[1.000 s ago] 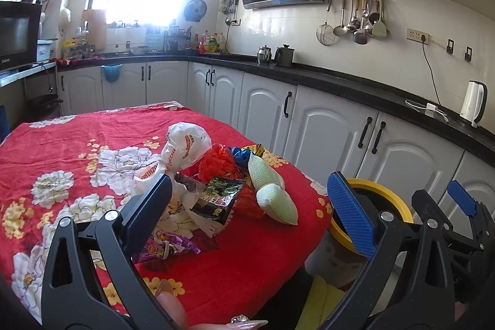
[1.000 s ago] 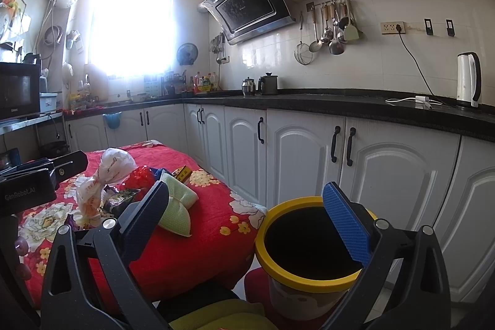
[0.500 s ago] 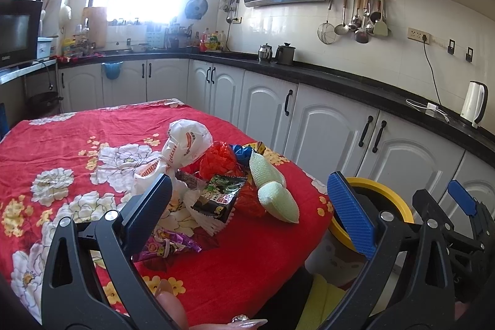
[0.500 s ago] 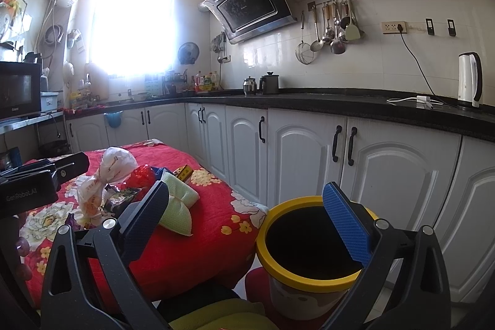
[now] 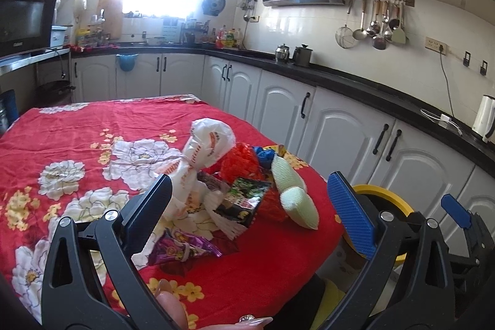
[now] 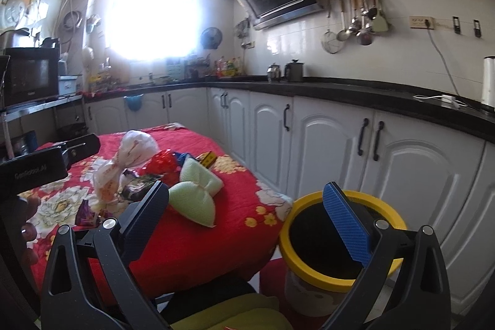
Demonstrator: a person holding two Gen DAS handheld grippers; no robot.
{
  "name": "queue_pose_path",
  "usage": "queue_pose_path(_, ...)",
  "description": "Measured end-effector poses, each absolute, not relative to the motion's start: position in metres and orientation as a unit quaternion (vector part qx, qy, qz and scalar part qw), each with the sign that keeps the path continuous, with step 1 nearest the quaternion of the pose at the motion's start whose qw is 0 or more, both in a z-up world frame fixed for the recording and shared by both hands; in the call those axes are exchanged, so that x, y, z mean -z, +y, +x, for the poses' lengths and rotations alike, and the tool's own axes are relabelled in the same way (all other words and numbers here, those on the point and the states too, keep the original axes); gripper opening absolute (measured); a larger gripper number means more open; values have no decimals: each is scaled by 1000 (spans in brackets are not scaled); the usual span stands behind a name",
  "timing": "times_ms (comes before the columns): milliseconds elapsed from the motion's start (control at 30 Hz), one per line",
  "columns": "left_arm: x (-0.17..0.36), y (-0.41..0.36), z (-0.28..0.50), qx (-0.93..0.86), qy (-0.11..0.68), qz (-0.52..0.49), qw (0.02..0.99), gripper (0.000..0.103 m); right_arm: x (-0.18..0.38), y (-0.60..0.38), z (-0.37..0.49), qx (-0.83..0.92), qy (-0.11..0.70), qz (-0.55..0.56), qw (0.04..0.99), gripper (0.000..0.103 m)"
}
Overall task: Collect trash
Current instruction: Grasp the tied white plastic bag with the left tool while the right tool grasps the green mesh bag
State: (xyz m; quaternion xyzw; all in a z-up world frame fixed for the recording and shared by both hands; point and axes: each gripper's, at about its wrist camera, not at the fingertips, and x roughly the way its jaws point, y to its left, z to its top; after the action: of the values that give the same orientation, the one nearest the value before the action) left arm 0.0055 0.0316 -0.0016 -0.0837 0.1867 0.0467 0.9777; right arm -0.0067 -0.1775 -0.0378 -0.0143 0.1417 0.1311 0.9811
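Note:
A heap of trash lies near the right edge of the red flowered table point(image 5: 92, 119): a knotted white plastic bag point(image 5: 207, 141), a red net bag point(image 5: 239, 164), a dark snack packet point(image 5: 244, 200), a purple wrapper point(image 5: 182, 248) and a pale green foam pad point(image 5: 297, 200). My left gripper point(image 5: 250, 212) hovers open just short of the heap, holding nothing. My right gripper point(image 6: 247, 221) is open and empty beside the table, over the gap between the pale green foam pad point(image 6: 195, 194) and the yellow-rimmed bin point(image 6: 337, 249).
White base cabinets point(image 6: 402, 163) under a black counter run along the right, close behind the bin. A kettle point(image 5: 485, 118) and cable sit on the counter. A microwave point(image 5: 24, 20) stands far left. A yellow-green cloth point(image 6: 232, 314) lies below the right gripper.
Both views have shifted only slightly; the heap sits a touch nearer in the left wrist view. Both grippers stay open and nothing on the table has moved.

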Motion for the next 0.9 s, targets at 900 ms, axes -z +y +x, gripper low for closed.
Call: queue_pose_path(900,5,103,48,-127,223,-85,963,92,54,-115,81,-189,233,-38,953,97)
